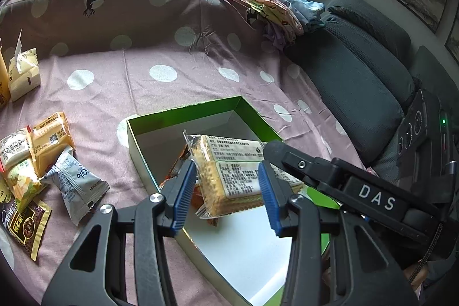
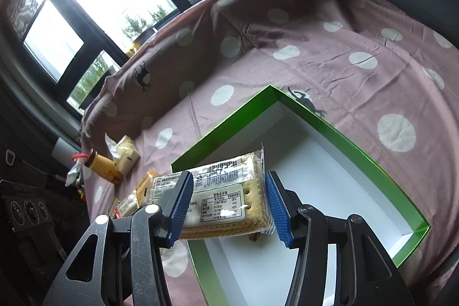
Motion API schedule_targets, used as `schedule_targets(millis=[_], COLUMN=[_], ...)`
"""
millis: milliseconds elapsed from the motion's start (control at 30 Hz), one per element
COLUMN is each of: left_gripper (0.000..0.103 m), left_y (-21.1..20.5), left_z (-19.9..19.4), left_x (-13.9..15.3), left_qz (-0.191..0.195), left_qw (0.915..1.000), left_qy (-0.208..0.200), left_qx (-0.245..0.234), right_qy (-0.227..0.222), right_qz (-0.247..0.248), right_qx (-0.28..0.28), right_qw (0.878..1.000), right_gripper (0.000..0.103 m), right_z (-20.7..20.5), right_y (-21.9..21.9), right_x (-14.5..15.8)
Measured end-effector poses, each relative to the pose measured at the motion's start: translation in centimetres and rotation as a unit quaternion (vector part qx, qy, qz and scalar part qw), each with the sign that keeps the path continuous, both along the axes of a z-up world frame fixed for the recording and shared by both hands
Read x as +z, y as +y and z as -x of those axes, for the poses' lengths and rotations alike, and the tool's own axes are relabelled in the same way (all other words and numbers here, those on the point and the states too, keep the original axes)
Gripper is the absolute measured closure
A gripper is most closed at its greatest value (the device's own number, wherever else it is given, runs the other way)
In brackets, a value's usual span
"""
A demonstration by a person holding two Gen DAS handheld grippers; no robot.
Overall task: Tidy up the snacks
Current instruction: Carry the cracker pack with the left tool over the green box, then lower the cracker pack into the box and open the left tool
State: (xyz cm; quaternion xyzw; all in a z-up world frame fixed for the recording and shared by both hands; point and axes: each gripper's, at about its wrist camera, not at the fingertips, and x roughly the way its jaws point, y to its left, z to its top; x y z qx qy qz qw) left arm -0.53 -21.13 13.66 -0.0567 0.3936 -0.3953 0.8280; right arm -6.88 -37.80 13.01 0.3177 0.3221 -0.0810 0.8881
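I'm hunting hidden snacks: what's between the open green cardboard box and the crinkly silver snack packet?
Only bare pink spotted cloth between the green cardboard box and silver snack packet; the left wrist view shows it.

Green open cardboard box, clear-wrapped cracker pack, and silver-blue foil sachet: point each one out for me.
Green open cardboard box (image 2: 370,152): right wrist view, on its right-hand wall.
Clear-wrapped cracker pack (image 2: 226,204): right wrist view, on its white nutrition label.
Silver-blue foil sachet (image 1: 76,181): left wrist view, on its middle panel.

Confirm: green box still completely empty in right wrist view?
No. A small brown snack piece already lies on the white floor of the green box, just under the cracker pack held in the right gripper.
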Motion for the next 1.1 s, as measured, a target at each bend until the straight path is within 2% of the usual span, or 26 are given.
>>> schedule_targets(millis=[1100], left_gripper=[0.059], left_y=[-2.3], left_z=[0.4], left_x=[-1.5], left_qz=[-0.009], left_qw=[0.9991], left_qy=[0.023], left_qx=[-0.034], right_qy=[0.057], right_qz=[0.018], right_qx=[-0.047], right_qw=[0.997], right_gripper=[0.048], right_z=[0.5], right_y=[-1.6], right_x=[-1.3])
